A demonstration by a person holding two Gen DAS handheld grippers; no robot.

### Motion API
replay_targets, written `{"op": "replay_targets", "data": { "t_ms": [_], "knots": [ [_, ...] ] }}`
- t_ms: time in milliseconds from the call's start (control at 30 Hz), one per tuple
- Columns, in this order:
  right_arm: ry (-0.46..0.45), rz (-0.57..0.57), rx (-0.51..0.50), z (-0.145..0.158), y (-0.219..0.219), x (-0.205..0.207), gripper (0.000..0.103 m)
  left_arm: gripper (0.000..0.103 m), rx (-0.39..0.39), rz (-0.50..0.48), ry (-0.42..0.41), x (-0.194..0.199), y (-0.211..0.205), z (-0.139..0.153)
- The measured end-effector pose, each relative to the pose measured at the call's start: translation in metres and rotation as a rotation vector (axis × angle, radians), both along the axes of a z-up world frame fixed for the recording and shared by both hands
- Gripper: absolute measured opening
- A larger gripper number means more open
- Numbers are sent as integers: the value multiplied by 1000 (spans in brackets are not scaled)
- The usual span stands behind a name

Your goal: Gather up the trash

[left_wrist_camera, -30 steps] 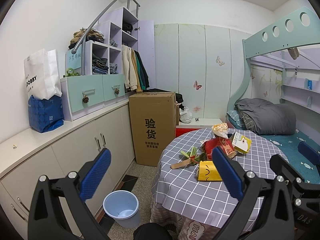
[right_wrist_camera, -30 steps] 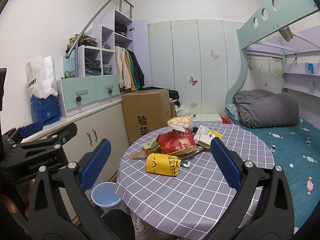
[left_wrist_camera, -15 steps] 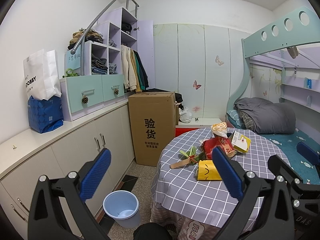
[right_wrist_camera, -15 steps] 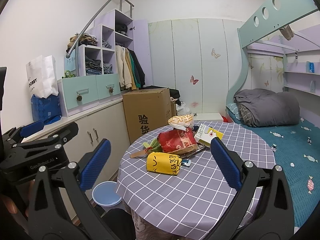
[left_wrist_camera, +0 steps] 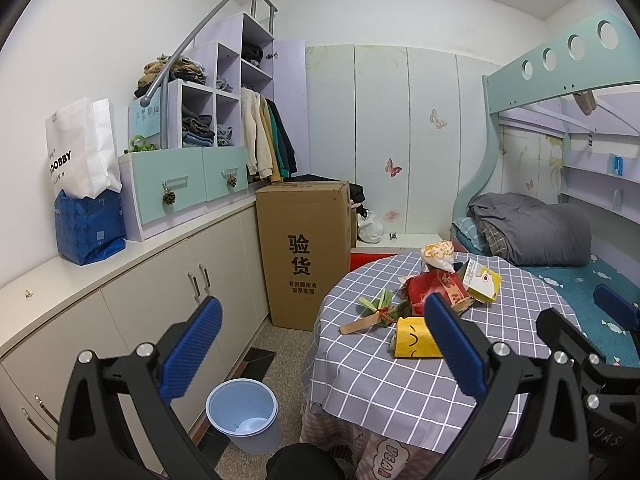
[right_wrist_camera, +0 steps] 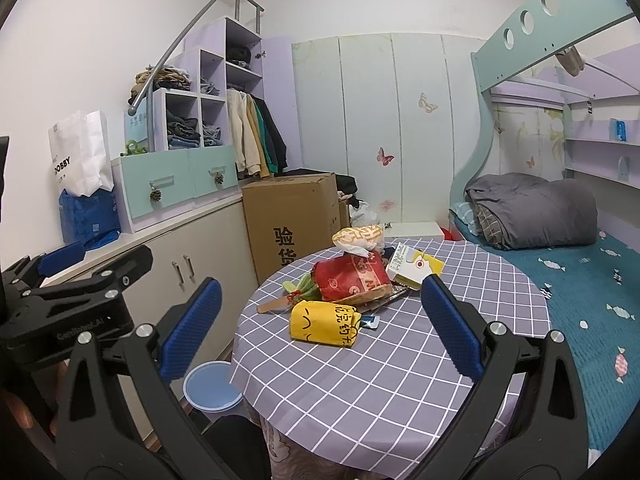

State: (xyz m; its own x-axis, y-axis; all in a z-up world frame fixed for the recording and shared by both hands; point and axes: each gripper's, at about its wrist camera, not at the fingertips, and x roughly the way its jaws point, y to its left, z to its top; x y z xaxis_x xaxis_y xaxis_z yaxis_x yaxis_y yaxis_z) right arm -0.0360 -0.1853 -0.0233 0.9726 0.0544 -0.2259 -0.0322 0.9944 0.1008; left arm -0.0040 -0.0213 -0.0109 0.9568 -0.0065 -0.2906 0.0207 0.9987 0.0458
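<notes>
Trash lies in a heap on a round table (right_wrist_camera: 384, 376) with a purple checked cloth: a yellow packet (right_wrist_camera: 325, 323) at the front, a red bag (right_wrist_camera: 352, 280), a crumpled white-and-yellow wrapper (right_wrist_camera: 357, 238), a yellow-white carton (right_wrist_camera: 414, 268) and green leaves with a wooden stick (right_wrist_camera: 294, 294). The same yellow packet (left_wrist_camera: 416, 338) and red bag (left_wrist_camera: 436, 290) show in the left wrist view. A light blue bin (left_wrist_camera: 243, 414) stands on the floor left of the table. My left gripper (left_wrist_camera: 320, 350) is open above the floor gap. My right gripper (right_wrist_camera: 320, 328) is open, short of the heap.
A tall cardboard box (left_wrist_camera: 306, 254) stands behind the bin against white cabinets (left_wrist_camera: 160, 292). A bunk bed (right_wrist_camera: 568, 264) with a grey duvet runs along the right. Wardrobe doors (left_wrist_camera: 400, 140) close the back. Shelves and paper bags (left_wrist_camera: 82, 184) sit on the counter.
Both views have barely shifted; the right gripper has drifted slightly closer to the table. Both stay open and empty.
</notes>
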Motion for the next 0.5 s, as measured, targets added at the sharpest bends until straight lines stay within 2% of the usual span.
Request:
{"op": "replay_targets", "data": {
  "t_ms": [300, 500],
  "knots": [
    [19, -31, 16, -1, -11, 2, 97, 99, 0, -19, 14, 8, -1, -4],
    [46, -66, 0, -6, -21, 17, 97, 99, -20, -74, 39, 29, -8, -13]
  ]
}}
